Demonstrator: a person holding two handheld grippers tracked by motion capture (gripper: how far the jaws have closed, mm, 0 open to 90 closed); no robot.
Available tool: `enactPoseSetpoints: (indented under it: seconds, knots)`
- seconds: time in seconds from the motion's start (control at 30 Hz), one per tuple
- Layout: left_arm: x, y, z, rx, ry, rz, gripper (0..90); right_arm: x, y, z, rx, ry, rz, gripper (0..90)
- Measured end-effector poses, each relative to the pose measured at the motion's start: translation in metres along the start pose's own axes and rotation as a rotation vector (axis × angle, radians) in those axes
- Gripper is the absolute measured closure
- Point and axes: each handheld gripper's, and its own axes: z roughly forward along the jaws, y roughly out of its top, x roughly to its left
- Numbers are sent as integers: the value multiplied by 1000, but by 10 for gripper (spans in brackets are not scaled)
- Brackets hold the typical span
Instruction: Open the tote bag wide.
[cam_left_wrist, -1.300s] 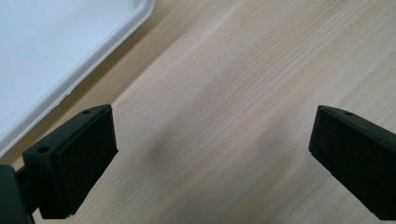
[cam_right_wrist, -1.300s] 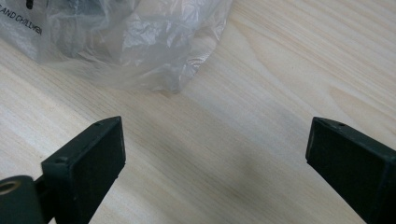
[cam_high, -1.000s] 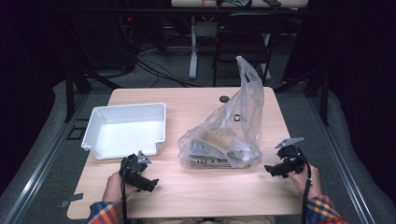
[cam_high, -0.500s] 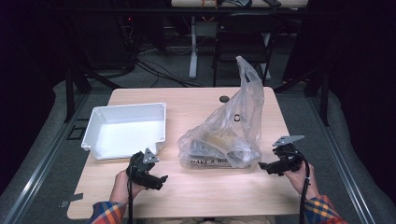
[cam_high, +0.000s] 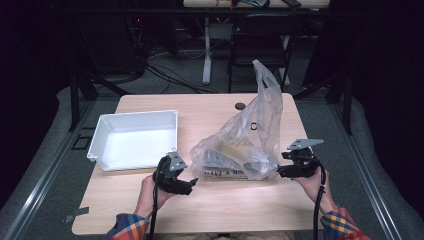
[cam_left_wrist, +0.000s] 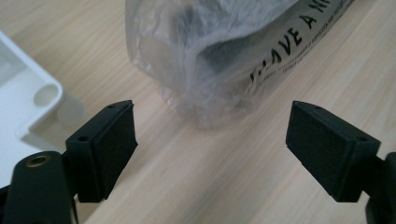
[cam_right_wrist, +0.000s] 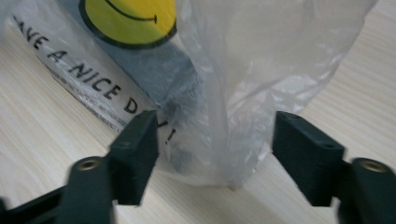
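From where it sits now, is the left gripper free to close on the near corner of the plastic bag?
Probably yes. The left gripper is open, and bare table lies between its jaws and the plastic bag just ahead. The white tray sits off to one side, outside the jaws.

A lab or workshop: dark curtained walls, loose cables (cam_high: 165, 75) on the floor, metal frame rails (cam_high: 45, 175) around a wooden table (cam_high: 210, 107)

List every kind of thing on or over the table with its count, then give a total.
White tray: 1
Clear plastic bag: 1
Small dark round object: 1
Left hand-held gripper and right hand-held gripper: 2
Total: 5
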Motion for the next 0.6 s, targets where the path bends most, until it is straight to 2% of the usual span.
enactPoseSetpoints:
  seconds: [0.07, 0.23, 0.27, 0.33, 0.37, 0.4, 0.43, 0.47, 0.5, 0.53, 0.57, 0.6]
  knots:
    - [-4, 7, 5, -6, -1, 12, 199, 1, 4, 0, -18, -3, -5, 438]
    - [-11, 19, 17, -7, 11, 37, 254, 2, 11, 5, -31, 3, -5, 526]
    - [-13, 23, 21, -12, 24, 44, 278, 2, 15, 10, -22, 9, -19, 569]
    - [-14, 26, 24, -22, 34, 48, 373, 3, 16, 12, -17, 2, -23, 590]
    - [-15, 28, 26, -25, 62, 48, 373, 3, 17, 15, -16, -2, -23, 628]
    - [-15, 29, 28, -38, 52, 52, 453, 4, 19, 19, -5, -3, -24, 688]
    - [-15, 29, 28, -38, 52, 52, 500, 3, 19, 19, -2, -1, -28, 721]
    - [-15, 29, 30, -37, 56, 52, 500, 3, 19, 19, -2, -1, -28, 721]
    - [-14, 28, 31, -31, 51, 48, 560, 4, 19, 21, -4, -4, -26, 754]
    - [-13, 27, 32, -33, 45, 37, 671, 4, 19, 21, -4, 1, -22, 825]
    - [-11, 26, 33, -30, 42, 27, 671, 4, 19, 21, -4, 1, -22, 825]
    - [-5, 23, 34, -35, 18, -14, 768, 4, 19, 21, -7, 1, -15, 879]
